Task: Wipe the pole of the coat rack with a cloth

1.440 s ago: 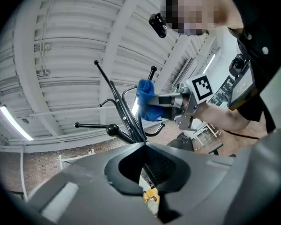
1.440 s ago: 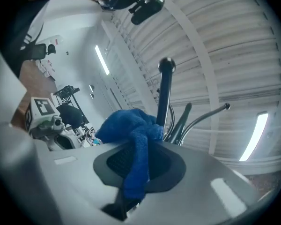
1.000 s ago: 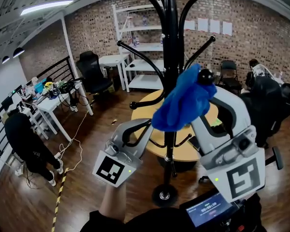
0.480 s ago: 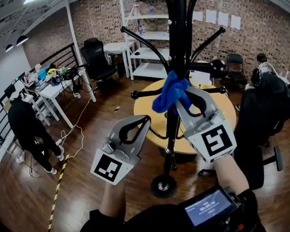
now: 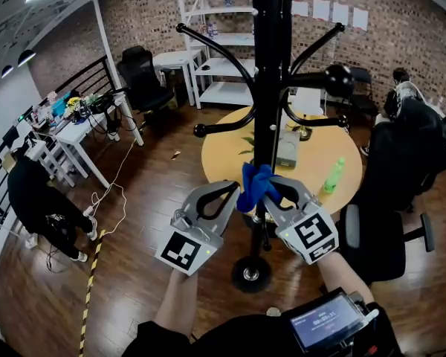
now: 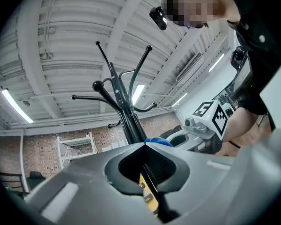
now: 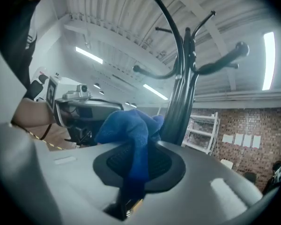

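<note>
The black coat rack pole (image 5: 264, 88) rises in the middle of the head view, with curved hooks branching from it and a round base (image 5: 251, 274) on the floor. My right gripper (image 5: 273, 193) is shut on a blue cloth (image 5: 256, 185), which presses against the lower pole. In the right gripper view the blue cloth (image 7: 131, 130) bulges out of the jaws beside the pole (image 7: 180, 102). My left gripper (image 5: 232, 194) is shut with nothing in it, just left of the pole. The left gripper view looks up the pole (image 6: 124, 111), with the cloth (image 6: 158, 141) peeking past the jaws.
A round yellow table (image 5: 312, 155) stands behind the rack, with a green bottle (image 5: 328, 177) and a box on it. Black office chairs (image 5: 390, 192) are to the right. A person (image 5: 37, 207) bends over at the left near a white desk (image 5: 74, 132). White shelving (image 5: 215, 43) is at the back.
My right gripper has come down the pole with the cloth, from near the hooks to the lower part. The left gripper stayed low beside the pole.
</note>
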Tool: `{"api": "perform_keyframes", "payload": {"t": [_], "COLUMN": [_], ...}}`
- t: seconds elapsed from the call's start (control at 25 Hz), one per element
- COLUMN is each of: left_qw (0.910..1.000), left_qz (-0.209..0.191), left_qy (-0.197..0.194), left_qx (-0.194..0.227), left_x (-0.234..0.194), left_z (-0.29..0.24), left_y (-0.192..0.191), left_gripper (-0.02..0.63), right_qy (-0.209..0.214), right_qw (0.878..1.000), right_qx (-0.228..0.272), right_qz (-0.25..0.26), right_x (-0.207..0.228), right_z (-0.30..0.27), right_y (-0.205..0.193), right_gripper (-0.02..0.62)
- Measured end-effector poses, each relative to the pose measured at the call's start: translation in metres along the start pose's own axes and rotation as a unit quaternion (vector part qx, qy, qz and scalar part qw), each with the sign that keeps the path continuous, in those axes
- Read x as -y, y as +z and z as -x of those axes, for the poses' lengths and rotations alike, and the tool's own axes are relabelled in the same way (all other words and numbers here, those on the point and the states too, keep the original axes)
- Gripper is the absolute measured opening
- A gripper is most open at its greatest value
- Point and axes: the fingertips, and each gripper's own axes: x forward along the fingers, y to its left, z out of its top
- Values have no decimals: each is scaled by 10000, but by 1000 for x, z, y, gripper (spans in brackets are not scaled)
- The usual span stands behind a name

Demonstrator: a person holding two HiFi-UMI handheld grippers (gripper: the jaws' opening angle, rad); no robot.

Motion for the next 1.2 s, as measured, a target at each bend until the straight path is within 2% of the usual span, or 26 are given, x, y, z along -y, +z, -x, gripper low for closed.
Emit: {"api": "perform_keyframes", "payload": {"t": [0.28,0.44,0.6,0.76,0.84,0.92,1.08,1.2], "left_qw": [9979,9960,9957,9953,9954,9958,9957,9964], "left_qz": [364,568,563,485,412,386,358,346], "left_qy": [-422,-487,-340,-164,-113,-22,16,-53], "left_qx": [-317,-493,-656,-825,-853,-836,-860,-778], "left_x": [30,47,57,70,77,79,77,74], "left_z": [7,19,23,24,22,20,20,22], "left_y": [-46,-61,-61,-54,-49,-45,-45,-39], "left_gripper": [3,3,3,3,3,3,3,3], "right_qy": [459,804,1278,1820,1921,1802,1198,740], "right_qw": [9907,9727,9629,9554,9529,9543,9691,9810], "right_qx": [-1195,-2010,-1911,-1767,-1735,-1743,-1719,-1417], "right_qz": [-467,-833,-1412,-1510,-1584,-1629,-1304,-1098], "right_x": [-40,-63,-76,-91,-90,-80,-54,-35], "right_z": [-7,4,25,48,47,34,2,0], "right_y": [-98,-132,-127,-112,-115,-126,-144,-125], "right_gripper": [49,49,49,49,49,50,51,50]}}
